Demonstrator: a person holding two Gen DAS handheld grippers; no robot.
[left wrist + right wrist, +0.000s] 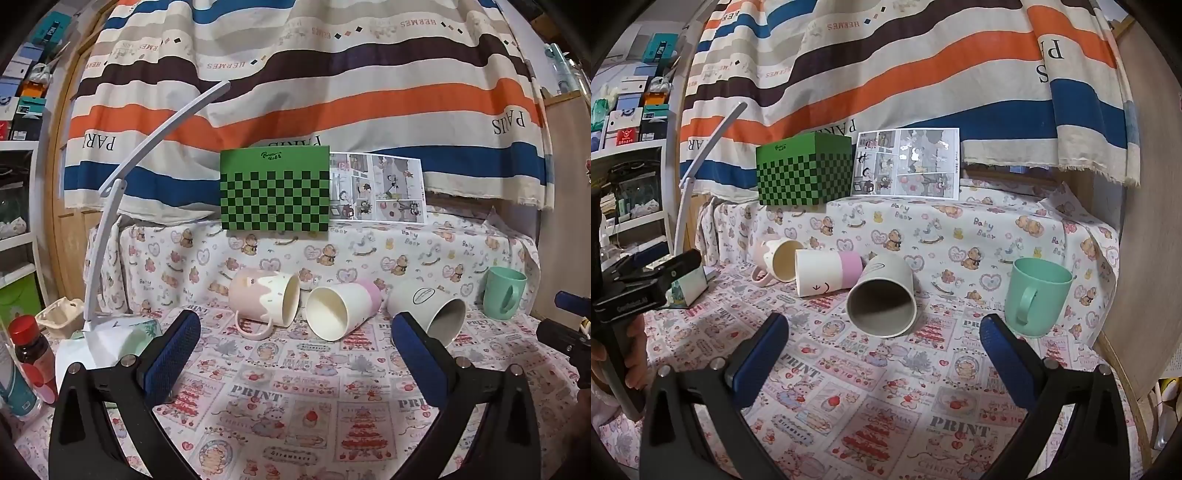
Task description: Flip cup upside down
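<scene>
Approach stage: I hold both the left gripper [295,339] and right gripper [884,341] with jaws spread, empty. The upright green cup [1036,297], just beyond my right jaw, needs grasping and inverting. The tablecloth [871,398] reads "PRINT"; the curtain [295,74] reads "HERMES", "PARIS".

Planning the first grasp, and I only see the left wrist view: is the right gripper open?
Observer: Yes, the right gripper is open and holds nothing.
Operator: Which cup lies nearest it?
Observer: The pale grey handleless cup, lying on its side on the printed tablecloth, its mouth turned toward the gripper.
Operator: Anything inside?
Observer: No, its grey inside looks empty.
</scene>
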